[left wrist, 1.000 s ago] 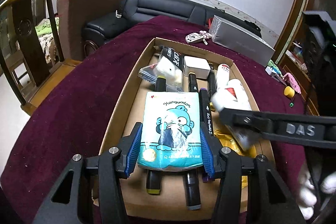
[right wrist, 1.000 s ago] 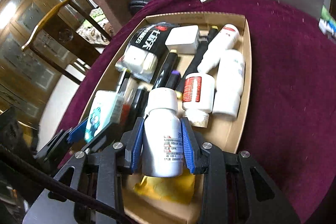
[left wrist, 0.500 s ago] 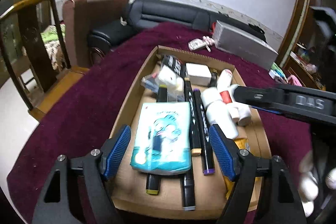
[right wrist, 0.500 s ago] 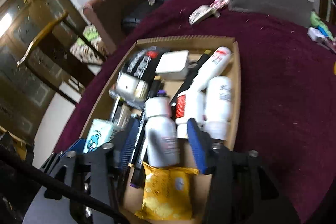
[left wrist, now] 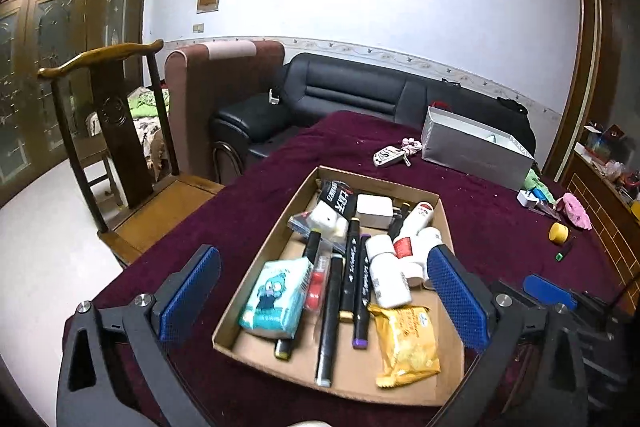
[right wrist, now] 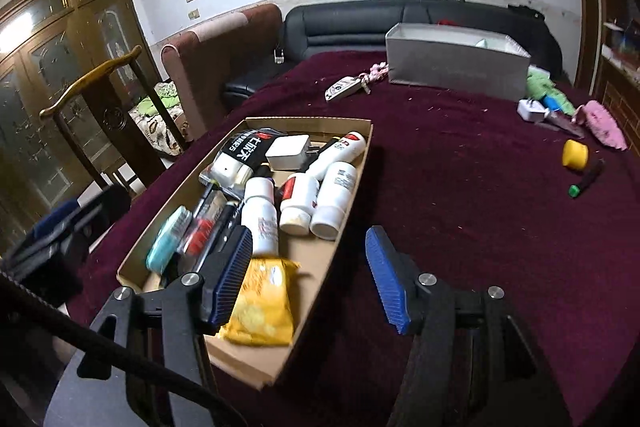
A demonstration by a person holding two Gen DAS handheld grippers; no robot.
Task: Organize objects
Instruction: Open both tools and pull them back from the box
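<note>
A cardboard tray (left wrist: 256,255) on the maroon tablecloth holds a tissue pack (left wrist: 276,297), several markers (left wrist: 352,275), white bottles (left wrist: 386,277) and a yellow snack packet (left wrist: 406,337). My left gripper (left wrist: 322,255) hangs above the tray's near end. Its jaws are opening wide and grip nothing, and the tissue pack lies free below. My right gripper (right wrist: 309,235) hovers over the tray's right wall (right wrist: 352,195), its jaws also opening with nothing between them. The white bottle (right wrist: 260,215) lies in the tray beside its left finger.
A grey box (right wrist: 456,63) and a key fob (right wrist: 344,87) sit at the table's far side. To the right lie a yellow cap (right wrist: 575,154), a green-tipped marker (right wrist: 586,179), a pink cloth (right wrist: 604,125) and a white charger (right wrist: 530,110). A wooden chair (left wrist: 120,131) stands at the left.
The left gripper let go of the tissue pack and the right gripper let go of the white bottle. Both pulled back and upward with their jaws widening.
</note>
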